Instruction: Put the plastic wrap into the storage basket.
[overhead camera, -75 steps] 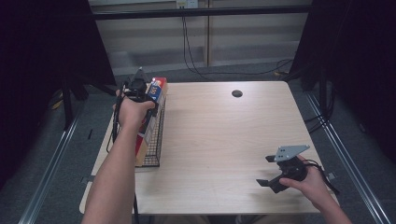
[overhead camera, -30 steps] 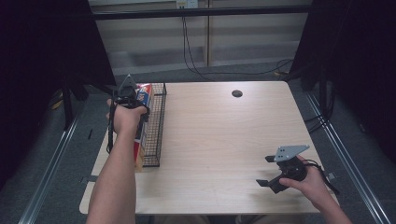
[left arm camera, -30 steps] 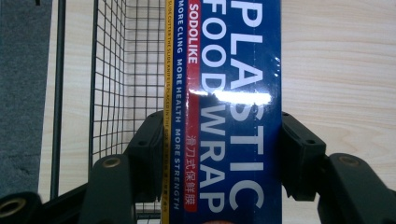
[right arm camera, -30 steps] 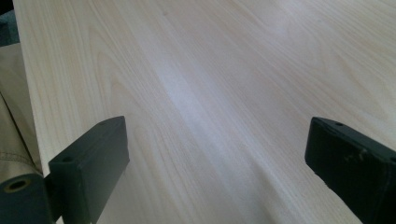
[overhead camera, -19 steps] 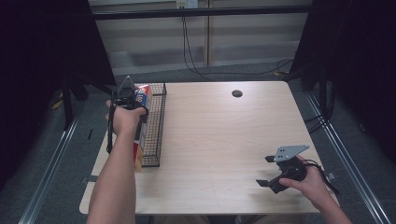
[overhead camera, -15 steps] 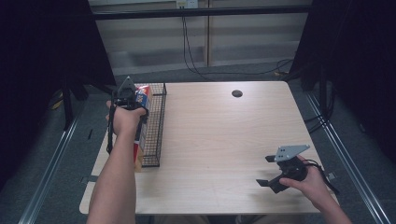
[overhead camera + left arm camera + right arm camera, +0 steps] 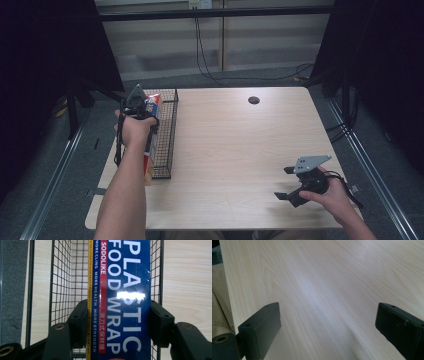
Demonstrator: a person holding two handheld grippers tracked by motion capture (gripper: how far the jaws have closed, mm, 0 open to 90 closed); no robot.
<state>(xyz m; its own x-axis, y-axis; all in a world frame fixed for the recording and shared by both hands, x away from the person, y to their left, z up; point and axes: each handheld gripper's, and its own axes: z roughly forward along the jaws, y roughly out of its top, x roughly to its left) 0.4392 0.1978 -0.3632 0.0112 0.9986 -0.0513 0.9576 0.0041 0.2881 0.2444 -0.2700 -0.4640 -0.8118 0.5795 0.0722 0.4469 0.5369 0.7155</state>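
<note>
My left hand-held gripper [image 7: 117, 322] is clamped across the width of a blue plastic food wrap box [image 7: 122, 290]; in the left gripper view both black jaws press flat against the box's long sides. The box reads "PLASTIC FOOD WRAP" with a red "SODOLIKE" strip and a yellow edge. It sits lengthwise over the black wire basket [image 7: 60, 285], whose mesh walls show on either side of it; I cannot tell whether the box touches the basket floor.

High view: left hand-held gripper [image 7: 137, 102] is at the far end of the wire basket [image 7: 165, 135], which stands along the table's left edge. The box [image 7: 151, 106] shows just beside the gripper, its far end over the basket's far-left part.

My right hand-held gripper [image 7: 295, 187] rests near the table's near-right corner, jaws wide apart and holding nothing; the right gripper view shows bare pale wood of the table [image 7: 324, 290] between them.

Change against 2.5 s ago: the left hand and box have shifted toward the table's left edge and slightly farther away. Since 1.0 s ago, almost no movement. The right hand-held gripper has stayed put throughout.
</note>
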